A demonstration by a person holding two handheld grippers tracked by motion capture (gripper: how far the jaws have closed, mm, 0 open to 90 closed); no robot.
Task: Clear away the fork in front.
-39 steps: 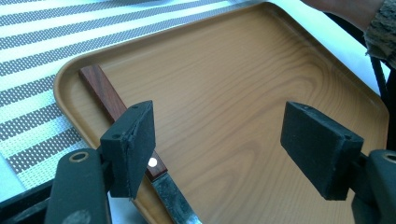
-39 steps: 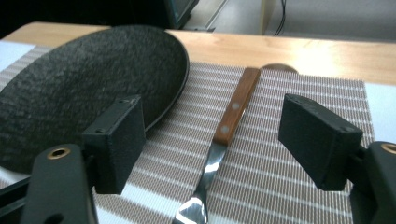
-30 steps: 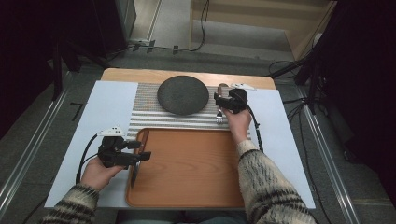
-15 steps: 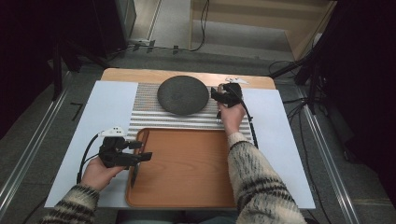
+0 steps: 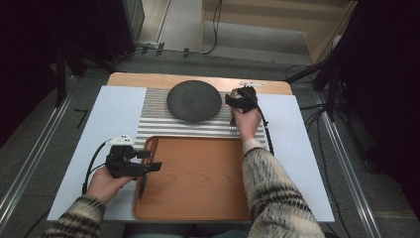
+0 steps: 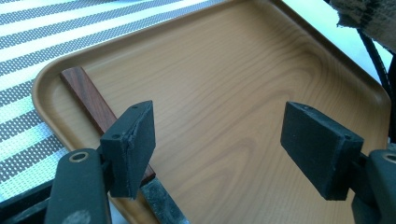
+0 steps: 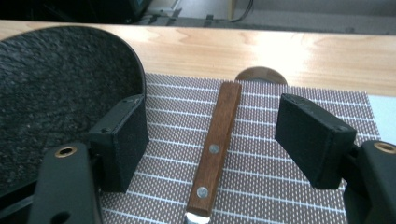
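Both my tongs stand wide with nothing gripped: my right tongs (image 7: 212,140) hover low over the striped woven placemat (image 7: 280,186), straddling a wooden-handled utensil with two rivets (image 7: 215,140) that lies between the pads untouched, just beside the round dark speckled plate (image 7: 56,93). My left tongs (image 6: 219,144) sit over the near-left corner of the brown wood-grain tray (image 6: 233,84), a dark red-brown wooden-handled knife (image 6: 88,95) lying under the left pad.

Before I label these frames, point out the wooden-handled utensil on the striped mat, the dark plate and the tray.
wooden-handled utensil (image 7: 216,144): right gripper view, mid-handle by the rivet.
dark plate (image 5: 193,100): high view, centre of its face.
tray (image 6: 261,60): left gripper view, bare floor.
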